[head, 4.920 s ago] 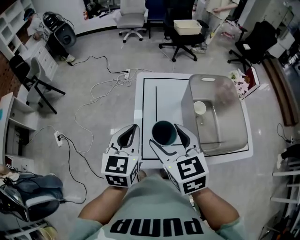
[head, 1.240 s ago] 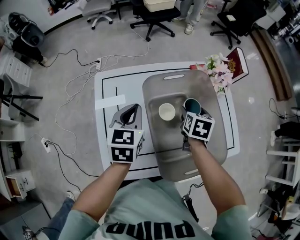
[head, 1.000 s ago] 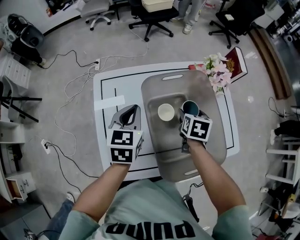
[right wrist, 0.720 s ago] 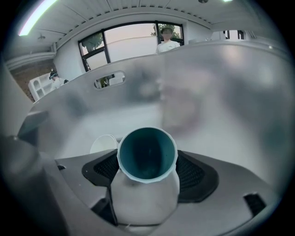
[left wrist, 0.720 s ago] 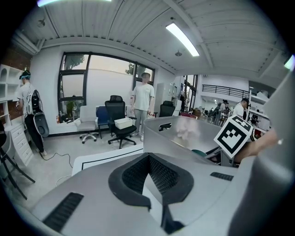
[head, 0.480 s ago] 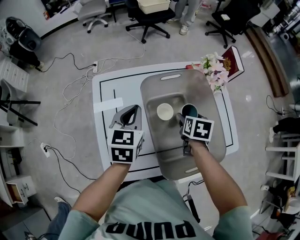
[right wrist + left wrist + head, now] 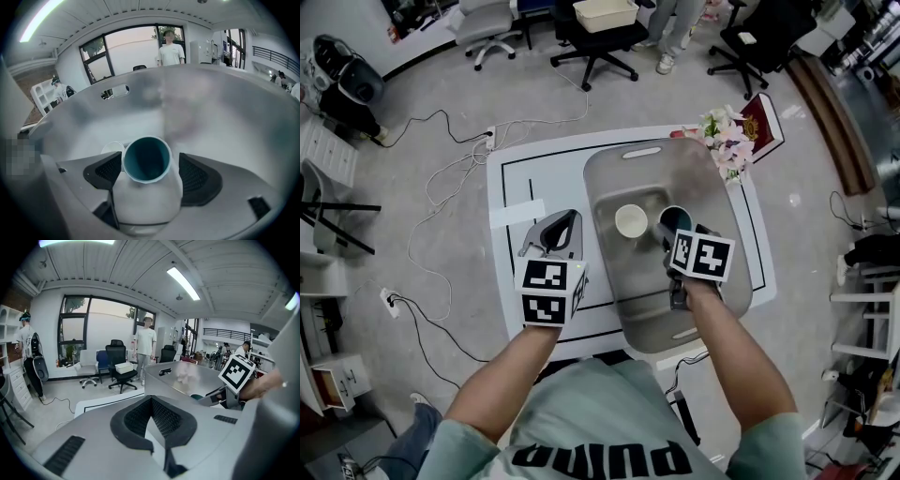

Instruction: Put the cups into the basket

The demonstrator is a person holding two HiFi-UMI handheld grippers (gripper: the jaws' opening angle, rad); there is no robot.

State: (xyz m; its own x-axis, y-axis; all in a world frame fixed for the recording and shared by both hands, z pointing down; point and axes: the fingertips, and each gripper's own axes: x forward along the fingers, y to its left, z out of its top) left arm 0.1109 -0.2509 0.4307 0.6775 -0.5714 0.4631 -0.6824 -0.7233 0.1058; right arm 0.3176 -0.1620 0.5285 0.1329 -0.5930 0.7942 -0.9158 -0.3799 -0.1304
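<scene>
The right tool [image 7: 147, 176] grips the teal cup [image 7: 146, 161] inside the basket [image 7: 712, 178], beside a white cup [image 7: 630, 221]. The left tool [image 7: 151, 423] is closed and empty, above the tabletop [image 7: 511, 178].

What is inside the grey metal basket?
A small white cup sits in the basket; beside it the right tool holds a teal-lined cup. The floor under that tool is hidden.

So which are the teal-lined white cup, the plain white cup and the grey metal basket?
teal-lined white cup [image 7: 146, 161]: right gripper view, teal inside.
plain white cup [image 7: 631, 221]: head view, open mouth.
grey metal basket [image 7: 675, 173]: head view, bare wall.
</scene>
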